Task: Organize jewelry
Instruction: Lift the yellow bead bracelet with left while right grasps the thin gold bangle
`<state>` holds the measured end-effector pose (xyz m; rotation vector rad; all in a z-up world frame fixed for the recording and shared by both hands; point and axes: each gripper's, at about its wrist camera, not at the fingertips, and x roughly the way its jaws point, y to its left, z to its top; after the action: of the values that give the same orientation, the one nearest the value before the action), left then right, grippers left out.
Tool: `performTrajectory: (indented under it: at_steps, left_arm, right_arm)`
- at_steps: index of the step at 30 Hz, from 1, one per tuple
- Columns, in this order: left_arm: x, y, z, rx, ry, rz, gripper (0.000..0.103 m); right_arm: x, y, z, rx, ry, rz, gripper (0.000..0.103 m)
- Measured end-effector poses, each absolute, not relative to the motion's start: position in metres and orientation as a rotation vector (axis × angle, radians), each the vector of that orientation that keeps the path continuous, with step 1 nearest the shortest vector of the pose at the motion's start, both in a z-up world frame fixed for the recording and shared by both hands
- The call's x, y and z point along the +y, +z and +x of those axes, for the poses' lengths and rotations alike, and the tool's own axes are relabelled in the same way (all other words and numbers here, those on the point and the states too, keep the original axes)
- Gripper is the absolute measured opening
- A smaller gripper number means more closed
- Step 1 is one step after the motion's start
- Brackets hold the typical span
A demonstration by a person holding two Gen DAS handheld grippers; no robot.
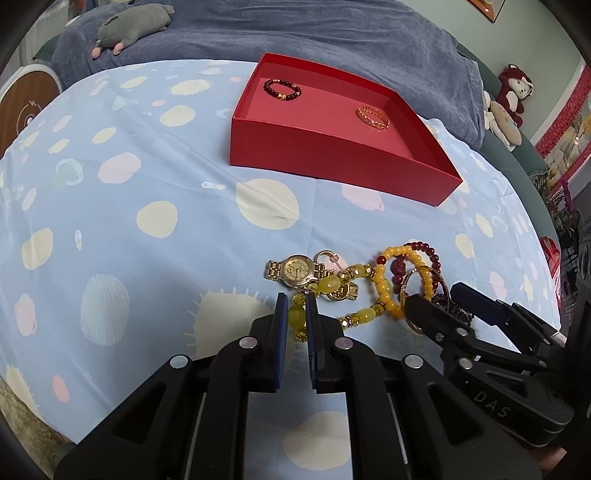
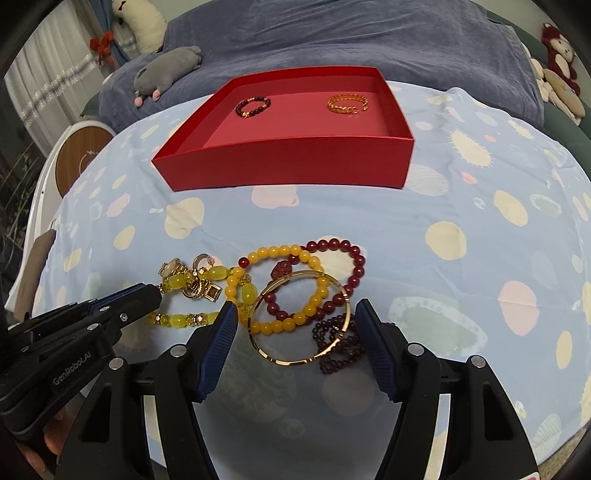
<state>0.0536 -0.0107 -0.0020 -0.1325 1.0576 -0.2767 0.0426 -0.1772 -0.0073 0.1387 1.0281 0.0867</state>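
Note:
On the spotted sheet lies a tangle of jewelry: a gold watch [image 1: 297,271], a yellow-green bead bracelet [image 1: 330,284], a yellow bead bracelet [image 2: 280,325], a dark red bead bracelet [image 2: 351,266], a gold bangle [image 2: 291,362] and a small dark purple bracelet [image 2: 332,354]. My left gripper [image 1: 296,299] is shut on a bead of the yellow-green bracelet [image 2: 177,319]. The right gripper [image 2: 297,306] stands open, its fingers on either side of the bangle without touching it. Behind the pile, the red box [image 1: 332,155] holds a dark bead bracelet [image 1: 282,90] and a gold chain bracelet [image 1: 373,117].
The sheet [image 1: 147,206] covers a rounded bed, with a blue blanket [image 1: 295,33] behind the box. A grey plush [image 1: 129,26] lies at the back left and plush toys [image 1: 513,92] at the right. A round wood-and-white object [image 1: 27,107] stands off the bed's left edge.

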Motion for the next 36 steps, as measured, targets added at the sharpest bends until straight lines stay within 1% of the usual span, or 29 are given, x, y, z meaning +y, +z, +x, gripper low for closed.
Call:
performTrajectory:
  at_steps: [7,8,10,18,36]
  left_arm:
    - [-0.008,-0.007,0.056,1.073,-0.271,-0.142,0.01]
    - [-0.008,-0.007,0.056,1.073,-0.27,-0.141,0.01]
    - [-0.008,-0.007,0.056,1.076,-0.271,-0.142,0.01]
    - [-0.009,-0.006,0.055,1.078,-0.279,-0.154,0.01]
    - [-0.021,0.061,0.05,0.97,-0.362,-0.179,0.009]
  right_arm:
    - [-0.173,-0.015,0.047,1.04,0.089,0.109,0.064]
    - [-0.173,-0.015,0.048,1.042,0.09,0.108,0.063]
    - [-0.173,-0.017,0.048,1.045,0.094,0.115,0.058]
    - [-0.181,-0.013,0.041,1.029,0.081,0.154,0.058]
    - [-0.214,0.024,0.012,0.944,0.053,0.255,0.058]
